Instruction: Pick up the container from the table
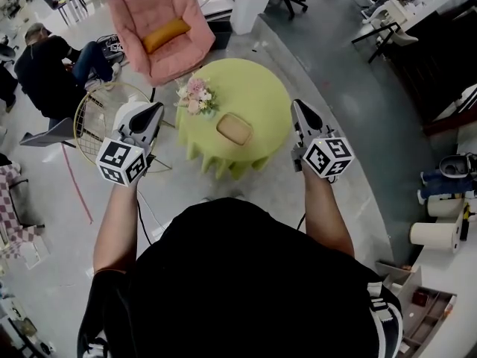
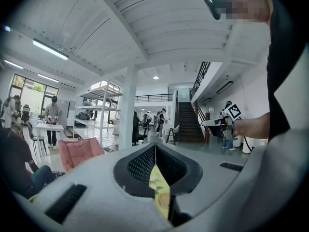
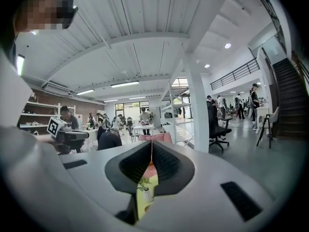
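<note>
Looking down through the head view, I see the tan, lidded container (image 1: 234, 129) lying on the round table (image 1: 262, 88), which is draped in lime-green cloth, just beside a small pink-and-white flower arrangement (image 1: 196, 95). Nothing touches the container. I hold the left gripper (image 1: 151, 112) off the table's left edge and the right gripper (image 1: 299, 109) off its right edge, both pointing roughly level, with the table between them. In the left gripper view the jaws are pressed together at their tips with nothing pinched, and a sliver of green cloth and the container show in the gap below them. The right gripper view shows the same: jaws pressed together and empty, with the flowers visible beneath. Beyond the table stands a pink armchair (image 1: 160, 28), and a seated person (image 1: 45, 62) is at the far left.
</note>
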A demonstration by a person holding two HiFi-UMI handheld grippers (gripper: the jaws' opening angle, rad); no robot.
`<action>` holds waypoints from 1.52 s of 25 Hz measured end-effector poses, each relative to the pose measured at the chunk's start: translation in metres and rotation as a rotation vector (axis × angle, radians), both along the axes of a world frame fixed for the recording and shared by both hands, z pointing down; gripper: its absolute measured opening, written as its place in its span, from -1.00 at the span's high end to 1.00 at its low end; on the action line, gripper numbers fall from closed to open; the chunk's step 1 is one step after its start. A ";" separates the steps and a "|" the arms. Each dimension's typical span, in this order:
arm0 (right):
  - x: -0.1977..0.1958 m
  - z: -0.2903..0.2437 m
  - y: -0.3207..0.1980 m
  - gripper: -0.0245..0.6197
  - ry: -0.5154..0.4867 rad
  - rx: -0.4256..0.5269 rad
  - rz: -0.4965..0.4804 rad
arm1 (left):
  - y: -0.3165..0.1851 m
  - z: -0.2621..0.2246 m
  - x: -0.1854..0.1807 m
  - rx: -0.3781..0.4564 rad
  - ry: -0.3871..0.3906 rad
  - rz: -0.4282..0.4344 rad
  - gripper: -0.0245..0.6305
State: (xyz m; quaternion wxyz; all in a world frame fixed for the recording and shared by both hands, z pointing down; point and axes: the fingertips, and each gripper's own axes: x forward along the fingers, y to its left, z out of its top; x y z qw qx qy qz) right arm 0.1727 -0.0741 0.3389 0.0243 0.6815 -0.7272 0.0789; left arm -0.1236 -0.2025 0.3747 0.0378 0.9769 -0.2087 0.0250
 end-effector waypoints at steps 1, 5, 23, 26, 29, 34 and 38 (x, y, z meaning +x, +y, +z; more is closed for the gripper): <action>-0.001 0.000 0.000 0.88 -0.001 0.000 -0.001 | 0.001 0.000 -0.001 -0.001 -0.001 0.000 0.87; 0.001 0.000 0.002 0.88 -0.008 -0.006 -0.003 | 0.003 -0.002 0.002 -0.003 -0.004 0.001 0.87; 0.046 0.015 -0.028 0.88 -0.038 -0.021 -0.056 | -0.012 -0.006 0.048 0.004 -0.057 -0.041 0.87; 0.064 0.019 -0.037 0.88 -0.045 -0.022 -0.068 | -0.016 -0.010 0.065 0.015 -0.063 -0.058 0.87; 0.080 0.021 -0.045 0.88 -0.050 -0.023 -0.087 | -0.017 -0.014 0.082 0.018 -0.067 -0.072 0.87; 0.103 0.026 -0.065 0.88 -0.065 -0.020 -0.131 | -0.018 -0.019 0.111 0.034 -0.099 -0.082 0.87; 0.114 0.034 -0.083 0.88 -0.072 -0.024 -0.188 | -0.024 -0.021 0.127 0.037 -0.108 -0.116 0.87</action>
